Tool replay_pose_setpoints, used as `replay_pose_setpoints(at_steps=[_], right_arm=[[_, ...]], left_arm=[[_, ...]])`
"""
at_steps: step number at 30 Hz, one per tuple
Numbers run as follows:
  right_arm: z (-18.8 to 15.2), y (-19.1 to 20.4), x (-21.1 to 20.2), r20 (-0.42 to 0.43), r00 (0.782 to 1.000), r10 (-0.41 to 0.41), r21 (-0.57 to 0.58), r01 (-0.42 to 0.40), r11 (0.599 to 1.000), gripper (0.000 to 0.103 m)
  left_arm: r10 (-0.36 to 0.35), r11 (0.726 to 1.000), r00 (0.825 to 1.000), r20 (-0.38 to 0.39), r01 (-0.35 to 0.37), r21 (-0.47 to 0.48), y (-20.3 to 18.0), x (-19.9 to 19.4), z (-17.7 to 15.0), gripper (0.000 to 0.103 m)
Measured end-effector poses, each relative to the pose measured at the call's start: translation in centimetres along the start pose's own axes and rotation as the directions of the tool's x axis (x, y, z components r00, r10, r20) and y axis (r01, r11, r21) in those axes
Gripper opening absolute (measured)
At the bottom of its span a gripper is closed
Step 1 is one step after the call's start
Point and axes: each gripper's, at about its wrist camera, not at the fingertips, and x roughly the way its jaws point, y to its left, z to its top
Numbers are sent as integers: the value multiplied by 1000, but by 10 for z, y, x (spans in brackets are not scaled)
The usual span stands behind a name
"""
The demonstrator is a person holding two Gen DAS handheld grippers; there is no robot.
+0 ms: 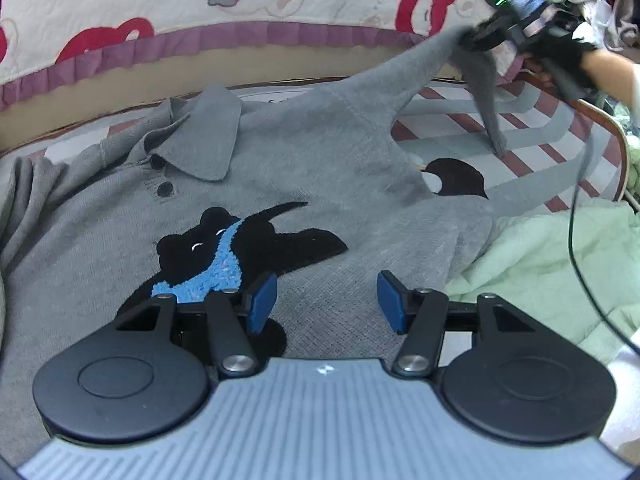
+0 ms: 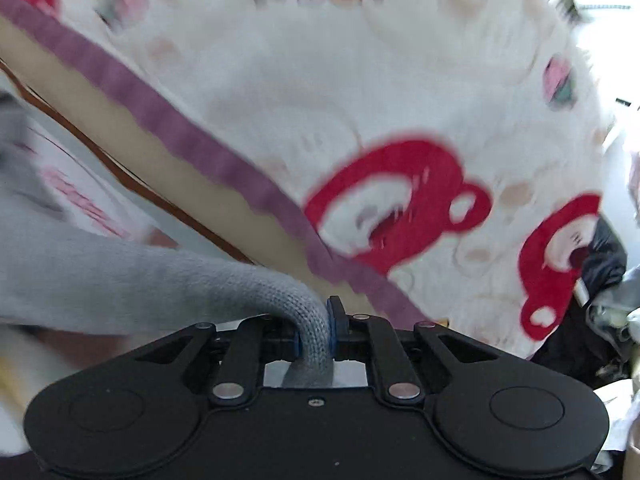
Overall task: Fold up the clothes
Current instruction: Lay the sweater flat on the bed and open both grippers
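Grey sweater lies front-up on the bed, collar far, hem near me. My right gripper is clamped on the sleeve partway along it, holding it up at far right; the cuff end hangs down to the striped sheet. Left gripper hovers over the lower chest, jaws wide apart, holding nothing. The sleeve's long axis runs from the shoulder toward far right, so folding it means carrying it left across the body (right arm's job, I judge).
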Motion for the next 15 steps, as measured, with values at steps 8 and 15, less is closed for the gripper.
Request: replay_pose_setpoints(at_steps=[8,15], right_arm=[[-49,-35,78,-240,970,33,225,22,974,40],[-99,-82,69,-204,933,297,622,-111,775,49]], left_arm=[[22,996,1000,-17,-24,-83,19,1,0,55],[46,993,998,-32,-50,-111,24,10,2,56]])
